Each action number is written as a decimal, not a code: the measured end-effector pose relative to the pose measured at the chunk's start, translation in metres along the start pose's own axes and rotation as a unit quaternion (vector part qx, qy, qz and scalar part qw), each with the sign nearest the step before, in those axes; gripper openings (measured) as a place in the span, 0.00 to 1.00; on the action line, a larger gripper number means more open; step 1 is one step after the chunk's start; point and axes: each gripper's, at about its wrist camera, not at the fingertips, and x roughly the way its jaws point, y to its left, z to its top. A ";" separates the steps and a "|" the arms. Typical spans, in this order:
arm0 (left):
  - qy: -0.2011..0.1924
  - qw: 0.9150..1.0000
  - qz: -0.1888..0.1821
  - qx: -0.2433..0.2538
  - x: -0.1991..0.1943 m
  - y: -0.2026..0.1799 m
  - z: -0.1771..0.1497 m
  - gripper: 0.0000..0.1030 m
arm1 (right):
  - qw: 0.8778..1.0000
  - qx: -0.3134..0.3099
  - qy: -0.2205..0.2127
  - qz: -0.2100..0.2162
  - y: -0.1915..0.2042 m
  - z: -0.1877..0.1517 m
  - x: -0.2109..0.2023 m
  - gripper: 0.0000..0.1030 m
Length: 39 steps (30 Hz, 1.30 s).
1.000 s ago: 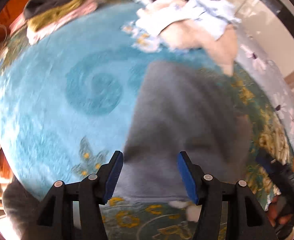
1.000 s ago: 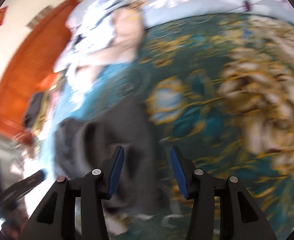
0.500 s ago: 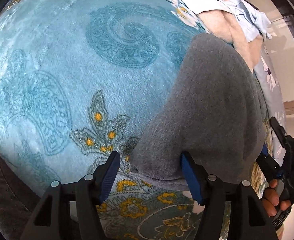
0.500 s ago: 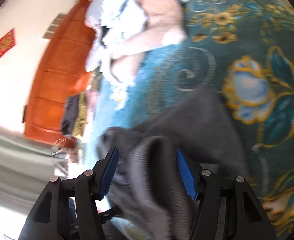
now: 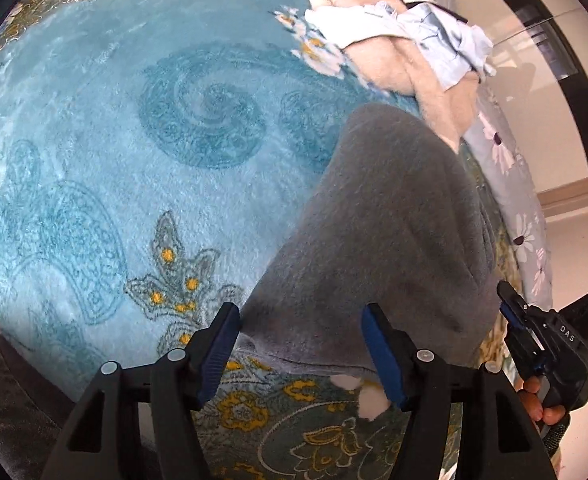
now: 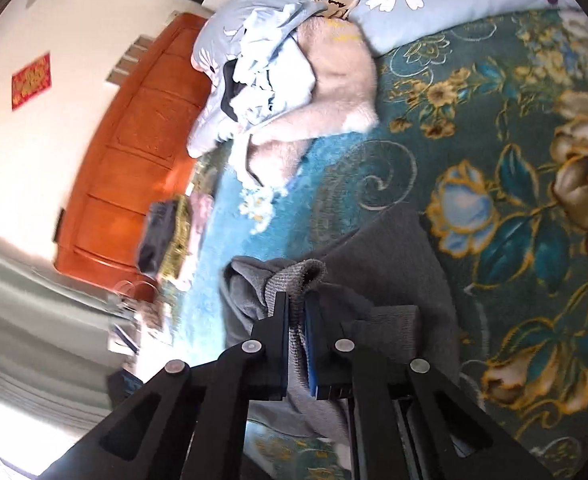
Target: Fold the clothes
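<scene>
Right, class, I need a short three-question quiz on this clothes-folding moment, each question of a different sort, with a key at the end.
1. True or false: the right gripper is shut on the grey garment.
2. Multiple choice: the left gripper is A) clamped on a pink towel, B) open above the near edge of the grey garment, C) out of view.
3. Fill the gap: the grey garment lies on a patterned ____ blanket.

Key: 1 true; 2 B; 3 blue.
</scene>
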 end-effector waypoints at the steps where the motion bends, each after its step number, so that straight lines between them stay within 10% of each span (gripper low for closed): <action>1: 0.010 1.000 0.008 -0.002 0.004 0.002 0.002 0.66 | 1.000 0.005 0.006 -0.011 -0.005 -0.002 0.004 0.07; 9: 0.064 0.997 0.049 0.006 0.025 -0.003 -0.003 0.66 | 0.997 0.068 0.025 -0.019 -0.039 -0.019 0.026 0.14; 12: 0.078 0.996 0.040 -0.001 0.029 0.000 -0.003 0.66 | 0.997 0.076 0.014 0.000 -0.044 -0.016 0.017 0.41; 22: 0.087 0.996 0.014 -0.030 0.029 0.009 -0.001 0.67 | 0.993 0.103 0.039 0.035 -0.063 -0.028 0.022 0.47; 27: 0.085 0.996 0.011 -0.031 0.028 0.008 0.000 0.67 | 0.992 0.090 0.040 0.079 -0.052 -0.025 0.022 0.48; 36: 0.077 0.996 -0.006 -0.043 0.021 0.010 0.004 0.67 | 0.993 0.095 0.056 0.029 -0.053 -0.024 0.049 0.48; 39: 0.069 0.997 -0.023 -0.034 0.015 0.005 0.005 0.67 | 0.995 0.081 0.062 0.019 -0.038 -0.018 0.047 0.18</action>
